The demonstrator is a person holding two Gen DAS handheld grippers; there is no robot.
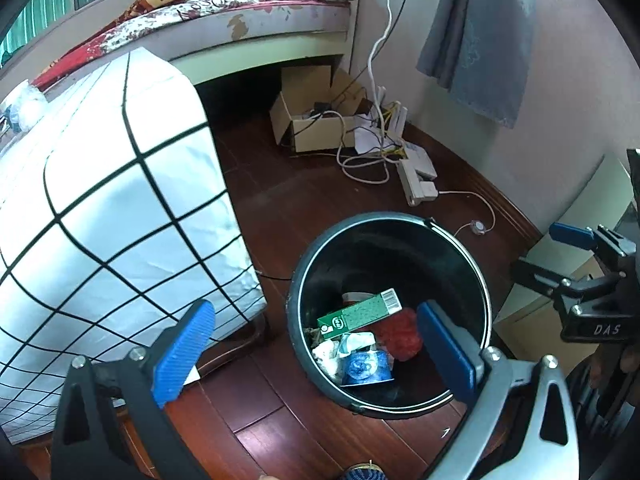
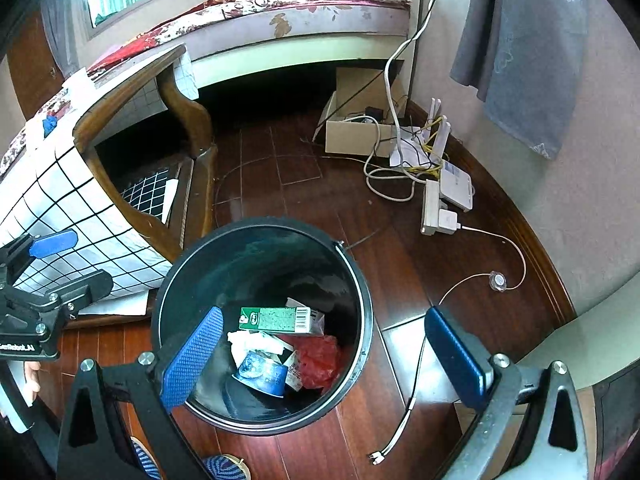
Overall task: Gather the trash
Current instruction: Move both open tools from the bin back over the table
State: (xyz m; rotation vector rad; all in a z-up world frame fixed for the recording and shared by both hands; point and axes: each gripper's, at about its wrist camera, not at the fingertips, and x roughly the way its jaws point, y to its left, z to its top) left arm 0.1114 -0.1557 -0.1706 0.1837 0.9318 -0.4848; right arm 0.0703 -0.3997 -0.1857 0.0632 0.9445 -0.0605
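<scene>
left claw (image 1: pixel 316 354): spread wide, nothing between its blue pads, hanging over the near rim of the bin.
right claw (image 2: pixel 324 354): spread wide too, holding nothing, above the bin and the floor beside it.
bin: a round black plastic bucket (image 1: pixel 304 280) (image 2: pixel 362 292) with a thin metal handle, standing on the dark red wooden floor (image 1: pixel 304 200) (image 2: pixel 400 264).
trash in the bin: a long green paper carton (image 1: pixel 358 314) (image 2: pixel 276 319) lies on top (its barcode end is white). under it sit a crumpled red plastic bag (image 1: pixel 402 334) (image 2: pixel 320 360), a blue round cup (image 1: pixel 366 366) (image 2: pixel 262 372) on its side, and white crumpled tissue (image 1: pixel 326 354) (image 2: pixel 248 340).
beside the bin: a wooden bench under a white cloth with black grid lines (image 1: pixel 120 200) (image 2: pixel 64 188).
farther back: an open brown cardboard box (image 1: pixel 308 128) (image 2: pixel 352 136), tangled white cables (image 1: pixel 372 160) (image 2: pixel 384 176), and a bed with a flowered mattress (image 1: pixel 248 4) (image 2: pixel 312 0).
</scene>
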